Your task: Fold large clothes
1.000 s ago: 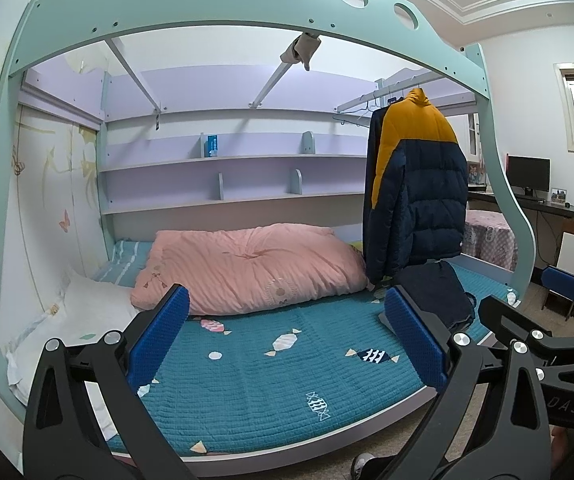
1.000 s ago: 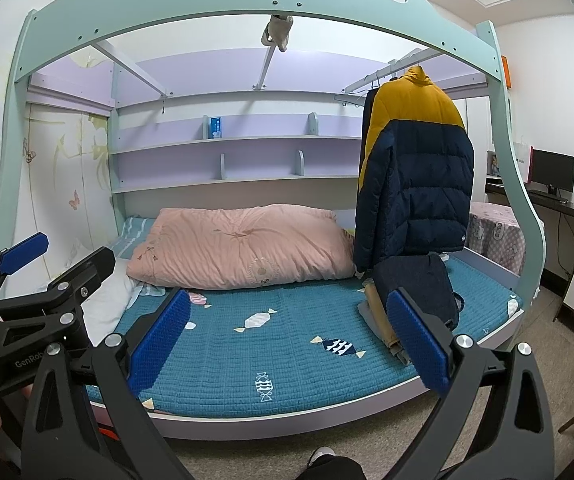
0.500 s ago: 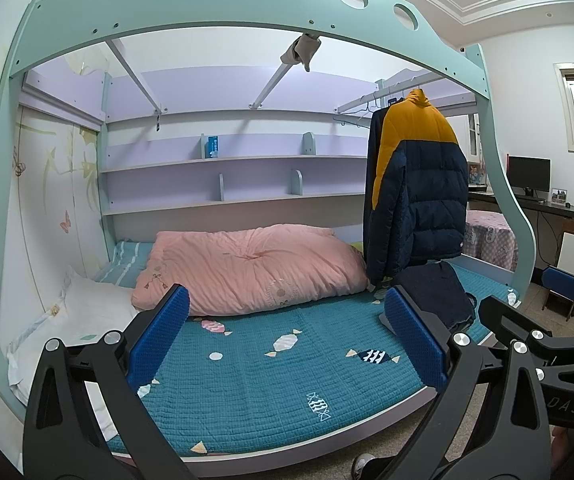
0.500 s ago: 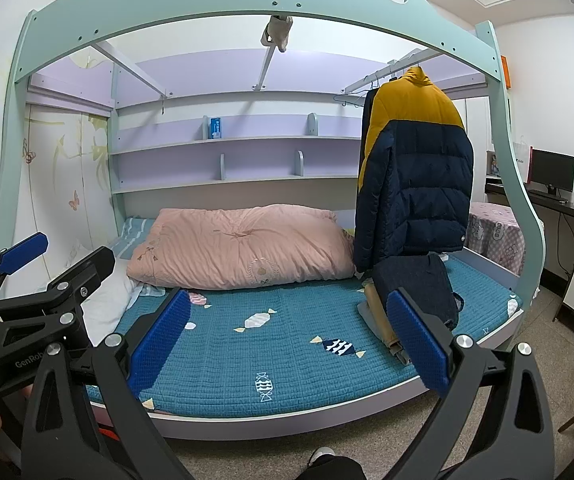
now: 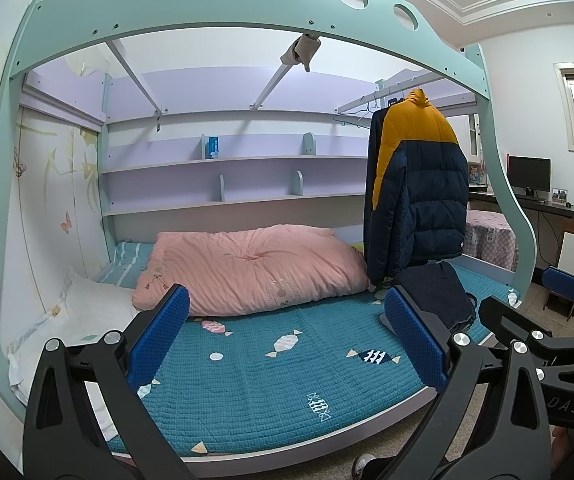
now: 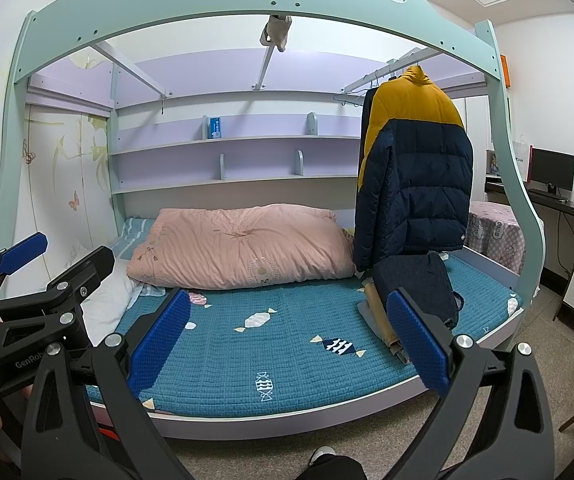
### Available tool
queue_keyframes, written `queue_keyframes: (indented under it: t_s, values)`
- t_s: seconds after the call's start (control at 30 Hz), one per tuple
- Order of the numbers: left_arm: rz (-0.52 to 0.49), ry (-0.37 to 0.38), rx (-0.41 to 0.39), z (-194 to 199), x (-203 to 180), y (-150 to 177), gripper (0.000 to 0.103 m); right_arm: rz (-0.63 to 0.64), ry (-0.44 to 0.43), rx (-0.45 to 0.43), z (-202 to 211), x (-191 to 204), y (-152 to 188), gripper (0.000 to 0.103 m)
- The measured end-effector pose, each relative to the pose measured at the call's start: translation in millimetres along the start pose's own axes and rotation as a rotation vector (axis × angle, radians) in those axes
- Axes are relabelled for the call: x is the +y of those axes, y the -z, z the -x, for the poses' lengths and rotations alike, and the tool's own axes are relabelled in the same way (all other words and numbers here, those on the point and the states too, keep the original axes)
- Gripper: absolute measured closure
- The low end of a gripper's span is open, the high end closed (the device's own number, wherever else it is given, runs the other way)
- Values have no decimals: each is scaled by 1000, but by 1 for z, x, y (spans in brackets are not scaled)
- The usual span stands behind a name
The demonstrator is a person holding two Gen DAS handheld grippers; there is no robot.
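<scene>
Teal quilted cover spreads over the bed [image 5: 287, 400], its middle bare up to the curved front edge. One puffy navy-and-yellow jacket [image 5: 417, 196] hangs from the rail at the right end, above one stack of folded clothes [image 6: 415, 292]. One rumpled pink duvet [image 5: 247, 272] lies along the back, one white pillow [image 5: 87, 312] at the left. Both tongs, left gripper [image 5: 287, 344] and right gripper [image 6: 287, 340], hover spread wide before the bed, pinching nothing.
</scene>
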State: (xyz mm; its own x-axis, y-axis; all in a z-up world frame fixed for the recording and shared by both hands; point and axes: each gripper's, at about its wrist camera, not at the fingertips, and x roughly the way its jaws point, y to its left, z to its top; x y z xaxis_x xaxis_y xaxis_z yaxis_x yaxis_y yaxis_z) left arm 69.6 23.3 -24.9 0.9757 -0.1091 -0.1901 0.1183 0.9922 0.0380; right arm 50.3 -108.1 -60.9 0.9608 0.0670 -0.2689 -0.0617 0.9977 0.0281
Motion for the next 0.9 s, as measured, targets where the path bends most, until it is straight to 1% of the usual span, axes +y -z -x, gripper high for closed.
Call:
queue_keyframes:
  t_s: [0.9]
  values:
    - [-3, 2, -1, 0, 2, 1, 5, -2, 2, 0, 1, 1, 0, 8]
